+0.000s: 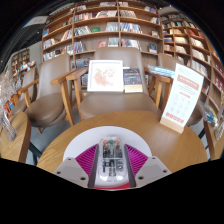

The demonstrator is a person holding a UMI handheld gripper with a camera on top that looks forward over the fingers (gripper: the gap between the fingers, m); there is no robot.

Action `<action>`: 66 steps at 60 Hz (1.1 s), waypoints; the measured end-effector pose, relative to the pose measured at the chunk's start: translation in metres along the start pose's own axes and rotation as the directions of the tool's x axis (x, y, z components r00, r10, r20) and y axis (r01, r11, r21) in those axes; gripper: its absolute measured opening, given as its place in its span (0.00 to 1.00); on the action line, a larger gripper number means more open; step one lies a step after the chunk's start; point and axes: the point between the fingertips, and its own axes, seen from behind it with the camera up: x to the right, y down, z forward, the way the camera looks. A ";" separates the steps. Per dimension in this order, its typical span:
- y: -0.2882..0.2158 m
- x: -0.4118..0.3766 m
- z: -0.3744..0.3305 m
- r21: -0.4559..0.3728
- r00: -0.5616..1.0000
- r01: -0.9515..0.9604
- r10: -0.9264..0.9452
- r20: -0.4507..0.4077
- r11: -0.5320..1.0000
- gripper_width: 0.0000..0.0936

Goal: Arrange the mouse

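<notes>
A transparent-shelled mouse with visible circuitry inside sits between my gripper's fingers. Both magenta pads press against its sides, and it is held above the round wooden table. The mouse's lower part is hidden behind the gripper body.
A standing sign card stands on the table at the right. Beyond it is a second wooden table carrying an upright book display and a small book. Wooden chairs stand at left and right. Bookshelves line the back wall.
</notes>
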 end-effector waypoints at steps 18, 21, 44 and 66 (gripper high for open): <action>-0.004 0.004 -0.011 0.044 0.999 0.037 -0.037 0.002 0.998 0.82; -0.007 0.004 -0.023 0.048 0.999 0.036 -0.037 0.010 0.998 0.84; 0.045 0.030 -0.254 0.115 0.999 0.034 -0.031 -0.029 0.993 0.89; 0.159 0.044 -0.427 0.084 1.000 0.010 -0.010 -0.010 0.996 0.89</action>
